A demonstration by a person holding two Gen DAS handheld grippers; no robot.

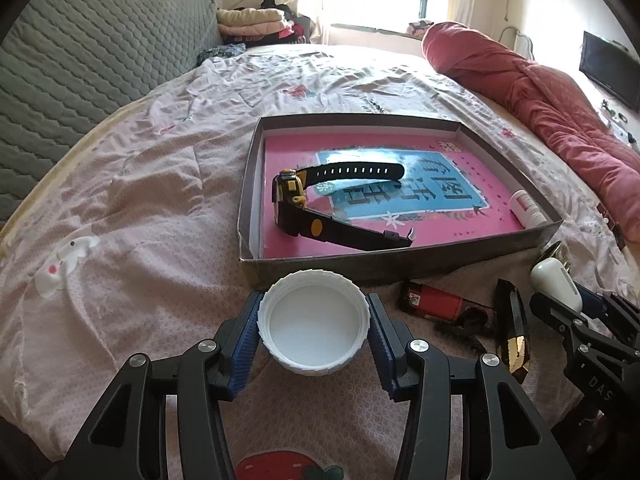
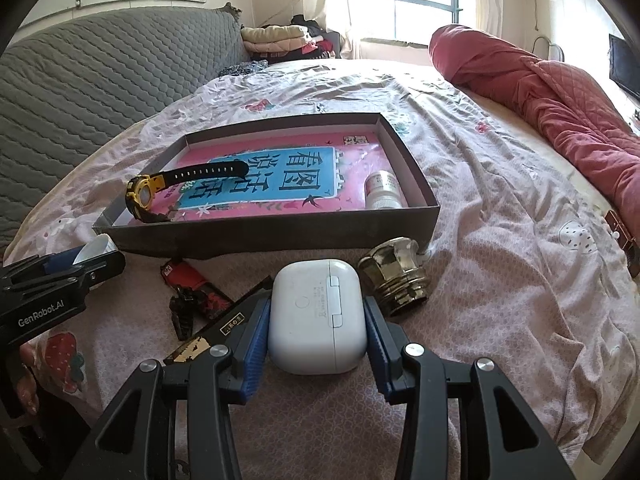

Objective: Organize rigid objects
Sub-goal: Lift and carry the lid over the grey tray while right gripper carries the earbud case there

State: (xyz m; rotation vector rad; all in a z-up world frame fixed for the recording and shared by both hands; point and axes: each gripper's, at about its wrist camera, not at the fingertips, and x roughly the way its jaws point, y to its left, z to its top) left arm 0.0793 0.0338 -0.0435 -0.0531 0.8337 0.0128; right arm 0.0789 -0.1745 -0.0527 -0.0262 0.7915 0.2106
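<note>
From the left wrist we see our left gripper (image 1: 313, 334) clenched on a white ribbed lid (image 1: 313, 322), open side up, both blue pads against its rim, just short of the shallow dark box (image 1: 404, 266) on the bed (image 1: 140, 200); the box holds a pink and blue book (image 1: 400, 200) flat on its floor, a black and yellow watch (image 1: 316, 204) lying on the book, and a small white bottle (image 1: 527, 210) in the right corner; outside it, near the front wall, lie a red lighter (image 1: 434, 302) and a black and gold bar (image 1: 512, 332).

From the right wrist, our right gripper (image 2: 318, 330) grasps a white earbud case (image 2: 318, 316) (hinge side up) by its two sides; the same box (image 2: 280, 236) lies beyond, with the watch (image 2: 160, 192) at its left end and the bottle (image 2: 382, 192) at its right; a gold faceted cap (image 2: 394, 276) stands on the bed (image 2: 500, 240), just beside the box's near corner.
</note>
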